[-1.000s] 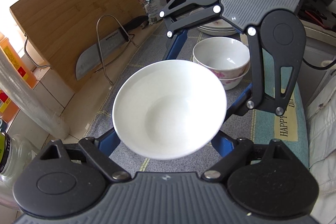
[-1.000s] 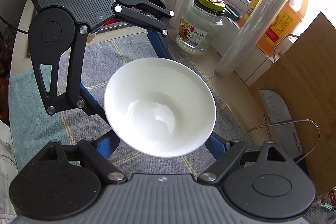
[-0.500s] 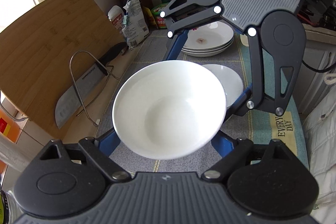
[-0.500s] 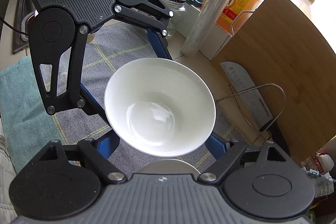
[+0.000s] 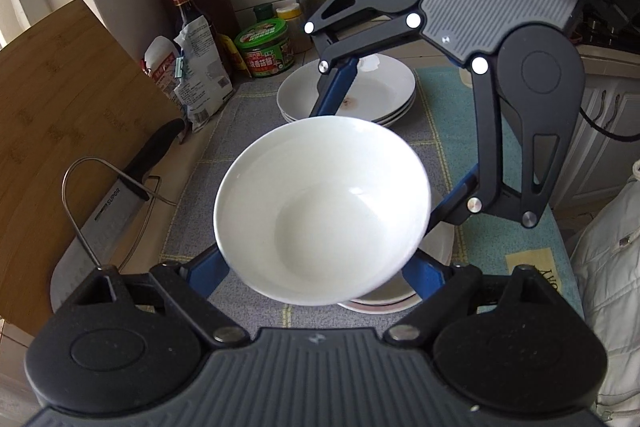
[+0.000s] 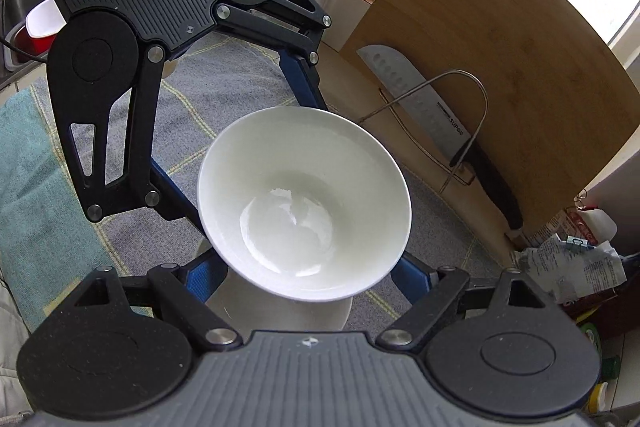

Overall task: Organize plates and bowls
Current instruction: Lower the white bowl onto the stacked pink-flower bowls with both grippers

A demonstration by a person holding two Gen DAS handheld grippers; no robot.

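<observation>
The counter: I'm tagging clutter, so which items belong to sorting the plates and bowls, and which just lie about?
Job: white bowl held by both grippers; bowls beneath; plate stack.
Lying about: cutting board; knife; green-lidded jar; sauce bottle.

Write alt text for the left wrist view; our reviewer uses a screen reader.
A plain white ceramic bowl is held between the left gripper and the right gripper, above stacked white bowls. A stack of white plates sits behind on the grey checked cloth.
</observation>
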